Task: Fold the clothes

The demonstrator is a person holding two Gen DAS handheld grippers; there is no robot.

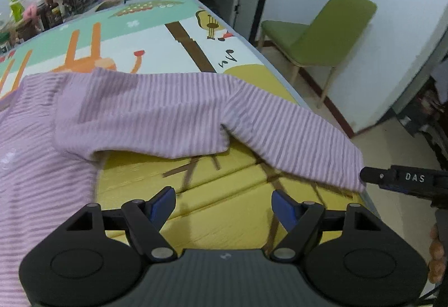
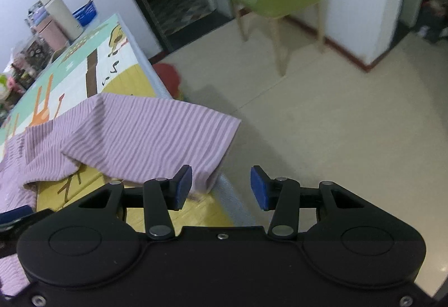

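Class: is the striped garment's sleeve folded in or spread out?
Spread out: the sleeve stretches sideways, its cuff hanging past the table edge.

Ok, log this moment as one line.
task: fold clothes | striped garment: on play mat, sleeve over table edge | left tool: open, empty | right tool: open, beside sleeve end

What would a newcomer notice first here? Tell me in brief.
The pink striped garment spread over the colourful cartoon mat, one sleeve hanging past the table's edge. Behind it, a green chair stands on the floor by the white wall. In the foreground, the left tool and the right tool both stand open, holding nothing.
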